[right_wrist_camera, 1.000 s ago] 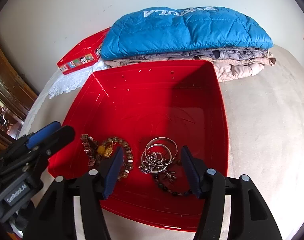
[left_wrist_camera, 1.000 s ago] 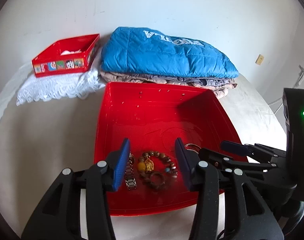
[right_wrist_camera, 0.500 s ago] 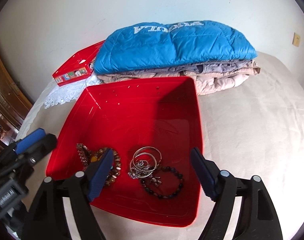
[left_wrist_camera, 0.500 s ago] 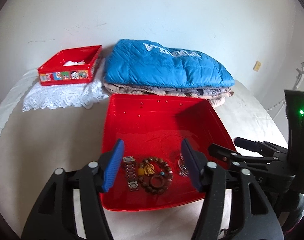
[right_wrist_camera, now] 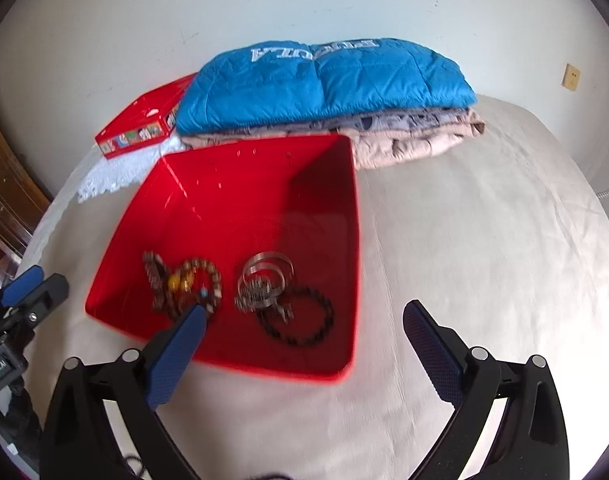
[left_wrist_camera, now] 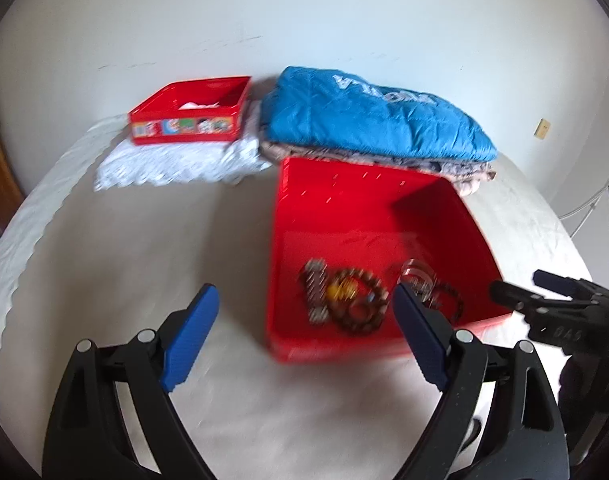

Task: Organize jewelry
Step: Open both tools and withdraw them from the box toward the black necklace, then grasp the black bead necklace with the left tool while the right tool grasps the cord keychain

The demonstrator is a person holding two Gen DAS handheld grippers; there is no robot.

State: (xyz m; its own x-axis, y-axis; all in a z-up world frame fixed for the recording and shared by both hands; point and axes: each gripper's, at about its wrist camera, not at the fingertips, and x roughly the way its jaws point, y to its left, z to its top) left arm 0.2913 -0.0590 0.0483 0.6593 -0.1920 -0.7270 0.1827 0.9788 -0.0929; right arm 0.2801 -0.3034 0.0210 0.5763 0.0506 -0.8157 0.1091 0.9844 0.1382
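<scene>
A large red tray lies on the bed and holds jewelry near its front wall. Inside are a metal link watch band, a brown bead bracelet with a yellow charm, silver bangles with a chain and a dark bead bracelet. The same pieces show blurred in the left wrist view. My left gripper is open and empty, in front of the tray's front left corner. My right gripper is open and empty, above the tray's front right part.
A small red box with cartoon pictures sits on a white lace cloth at the back left. A folded blue quilted jacket lies on beige clothes behind the tray. Cream bedspread surrounds everything.
Both grippers have pulled back from the tray and opened wider. The left gripper has shifted left, so the tray now lies to its right. The jewelry has stayed in the tray.
</scene>
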